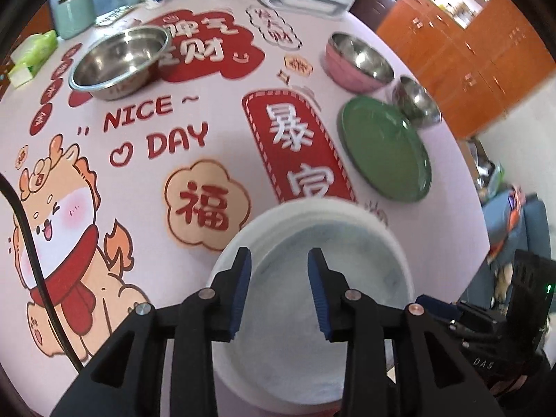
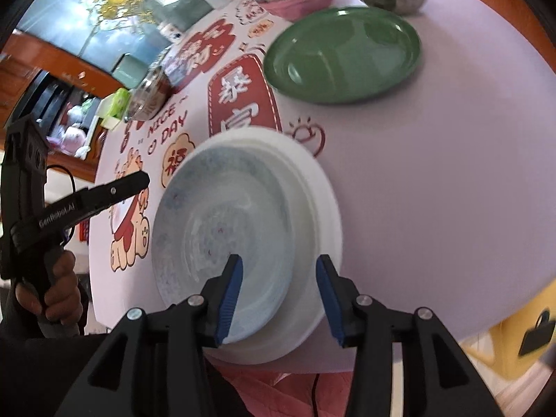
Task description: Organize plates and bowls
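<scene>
White plate (image 2: 243, 222): at 6 o'clock on the table (image 2: 434, 173), near edge overhanging slightly; pale blue-grey marbled centre, broad raised white rim, glossy, nothing in it.
Right gripper (image 2: 278, 264): jaws apart, straddling the plate's right rim, one finger over the well, the other outside; no contact made out. Probably lined up for a rim pinch, since a flat plate offers no other hold.
Left gripper (image 1: 279, 255): jaws apart, above the same plate's well, holding nothing. Seen from the right wrist at 9 o'clock, off the plate's edge; likely on standby.
Green plate (image 1: 384, 149): 2 o'clock from the white plate, well apart, flat, nothing in it. Likely stacking partner, being the only other plate.
Pink bowl (image 1: 358, 60): beyond the green plate, steel-lined, upright.
Small steel bowl (image 1: 415, 100): just beside the green plate's far rim; touching or not, cannot tell.
Large steel bowl (image 1: 120, 60): 11 o'clock, alone, upright.
Stage (judgement): early; dishes scattered, nothing nested or stacked.
Risk (judgement): glazed rim may slip in a shallow pinch.
</scene>
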The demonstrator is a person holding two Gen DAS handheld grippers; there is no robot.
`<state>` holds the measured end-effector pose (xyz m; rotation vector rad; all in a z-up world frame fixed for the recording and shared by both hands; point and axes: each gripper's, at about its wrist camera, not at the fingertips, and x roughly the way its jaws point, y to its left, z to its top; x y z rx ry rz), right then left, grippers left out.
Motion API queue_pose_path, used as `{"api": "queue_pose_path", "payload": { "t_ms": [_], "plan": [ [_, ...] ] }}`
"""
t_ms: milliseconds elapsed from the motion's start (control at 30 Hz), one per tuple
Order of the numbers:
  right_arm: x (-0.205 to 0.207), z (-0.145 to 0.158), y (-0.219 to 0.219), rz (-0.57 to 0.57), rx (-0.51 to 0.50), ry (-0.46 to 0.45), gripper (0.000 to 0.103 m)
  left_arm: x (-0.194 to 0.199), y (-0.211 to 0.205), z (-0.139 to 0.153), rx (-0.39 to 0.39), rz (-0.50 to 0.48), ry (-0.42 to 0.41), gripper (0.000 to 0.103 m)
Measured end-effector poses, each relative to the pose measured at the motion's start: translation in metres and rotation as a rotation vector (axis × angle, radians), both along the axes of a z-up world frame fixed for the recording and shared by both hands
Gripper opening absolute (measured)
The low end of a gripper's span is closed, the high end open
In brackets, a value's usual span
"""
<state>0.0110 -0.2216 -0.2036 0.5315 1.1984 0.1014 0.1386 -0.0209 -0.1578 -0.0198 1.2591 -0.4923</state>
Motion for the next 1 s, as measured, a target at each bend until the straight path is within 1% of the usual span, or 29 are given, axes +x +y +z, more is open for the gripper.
{"api": "queue_pose_path", "payload": {
  "t_ms": [100, 167, 200, 333, 400, 433, 467, 533, 667, 1000],
  "plan": [
    [0.003, 0.006, -0.019, 0.022, -0.002, -0.016, 0.044, 0.000, -0.012, 0.009, 0.005, 0.047, -0.023, 0.036],
    [0.007, 0.009, -0.031, 0.030, -0.008, -0.029, 0.044, -0.001, -0.018, 0.013, 0.001, 0.077, -0.030, 0.047],
    [0.008, 0.011, -0.039, 0.035, -0.011, -0.037, 0.044, -0.001, -0.021, 0.015, -0.003, 0.090, -0.035, 0.048],
    [0.015, 0.014, -0.063, 0.043, -0.024, -0.055, 0.045, -0.002, -0.038, 0.019, 0.000, 0.136, -0.048, 0.049],
    [0.017, 0.015, -0.074, 0.044, -0.030, -0.059, 0.051, -0.001, -0.045, 0.020, -0.001, 0.153, -0.048, 0.050],
    [0.019, 0.015, -0.080, 0.043, -0.035, -0.061, 0.055, -0.001, -0.049, 0.020, -0.001, 0.163, -0.046, 0.053],
    [0.021, 0.015, -0.085, 0.044, -0.036, -0.063, 0.057, 0.000, -0.052, 0.020, -0.001, 0.169, -0.043, 0.055],
    [0.025, 0.016, -0.095, 0.051, -0.038, -0.066, 0.057, 0.001, -0.059, 0.020, 0.000, 0.181, -0.045, 0.055],
    [0.033, 0.018, -0.112, 0.059, -0.046, -0.078, 0.057, 0.003, -0.072, 0.019, 0.020, 0.195, -0.049, 0.063],
    [0.066, 0.019, -0.150, 0.050, -0.058, -0.109, 0.057, 0.021, -0.102, 0.013, 0.071, 0.227, -0.027, 0.064]
  ]
}}
